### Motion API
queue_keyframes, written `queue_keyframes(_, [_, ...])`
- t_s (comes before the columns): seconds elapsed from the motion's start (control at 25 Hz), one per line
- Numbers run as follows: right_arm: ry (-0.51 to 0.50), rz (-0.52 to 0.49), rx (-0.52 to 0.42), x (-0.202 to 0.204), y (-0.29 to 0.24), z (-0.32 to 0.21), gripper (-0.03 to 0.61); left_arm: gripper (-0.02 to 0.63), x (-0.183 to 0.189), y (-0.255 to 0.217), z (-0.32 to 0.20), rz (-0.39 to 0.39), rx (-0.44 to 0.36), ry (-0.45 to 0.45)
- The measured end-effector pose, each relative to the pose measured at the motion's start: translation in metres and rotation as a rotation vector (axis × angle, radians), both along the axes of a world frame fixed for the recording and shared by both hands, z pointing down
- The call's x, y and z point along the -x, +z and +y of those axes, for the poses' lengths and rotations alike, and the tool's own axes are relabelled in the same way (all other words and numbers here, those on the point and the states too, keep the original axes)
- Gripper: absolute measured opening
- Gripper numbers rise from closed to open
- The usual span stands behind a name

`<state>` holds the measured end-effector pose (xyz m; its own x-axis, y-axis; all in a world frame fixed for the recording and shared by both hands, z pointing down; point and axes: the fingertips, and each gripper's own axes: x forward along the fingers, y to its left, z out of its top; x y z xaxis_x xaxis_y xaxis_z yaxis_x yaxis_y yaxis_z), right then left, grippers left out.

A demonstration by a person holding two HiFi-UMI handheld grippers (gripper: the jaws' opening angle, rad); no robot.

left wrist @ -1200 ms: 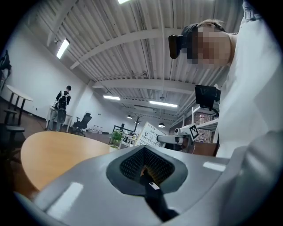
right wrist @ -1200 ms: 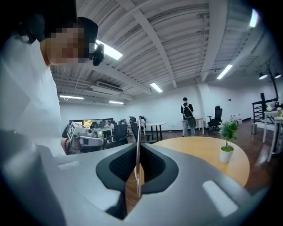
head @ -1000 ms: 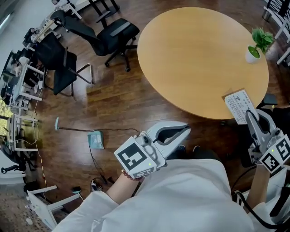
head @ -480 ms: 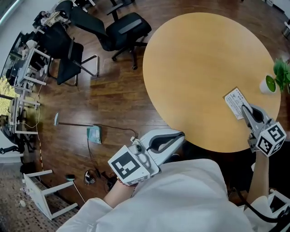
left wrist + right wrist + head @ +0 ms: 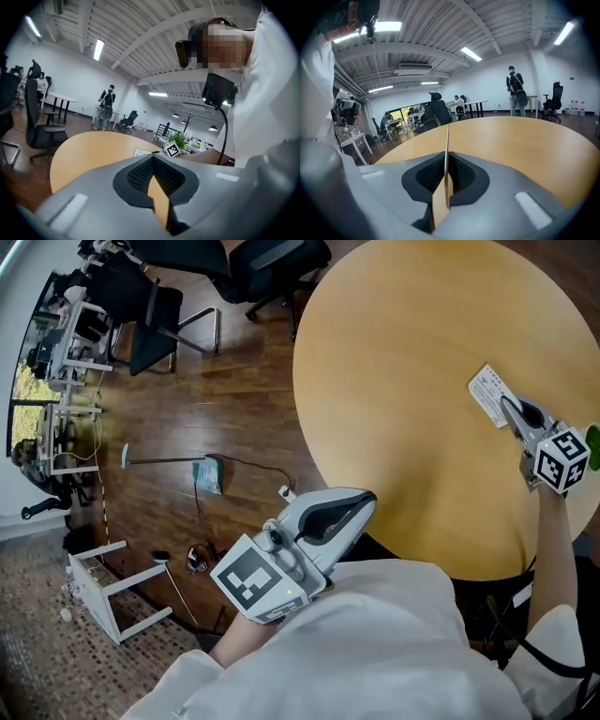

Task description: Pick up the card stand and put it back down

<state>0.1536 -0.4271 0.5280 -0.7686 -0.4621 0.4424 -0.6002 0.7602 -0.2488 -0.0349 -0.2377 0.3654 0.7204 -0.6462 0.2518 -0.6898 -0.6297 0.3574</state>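
Over the round wooden table (image 5: 394, 381), the right gripper (image 5: 509, 406), pinching the thin card stand (image 5: 486, 390), has carried it from the near edge toward the right edge, likely for set-down, while the left gripper (image 5: 366, 499) hangs pressed together, empty.

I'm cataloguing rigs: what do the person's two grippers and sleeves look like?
The left gripper and right gripper are pale grey, beak-shaped shells with black openings. Each carries a white cube printed with black square markers. Their fingers are lined with black dimpled padding. The person's sleeves are white.
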Motion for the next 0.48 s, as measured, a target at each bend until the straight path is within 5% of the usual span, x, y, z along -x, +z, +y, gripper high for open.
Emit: queue_keyframes(0.48, [-0.103,-0.113,-0.022,0.012,0.058,-0.040,0.034,0.000,-0.001,0.052,-0.043,-0.048,0.067,-0.042])
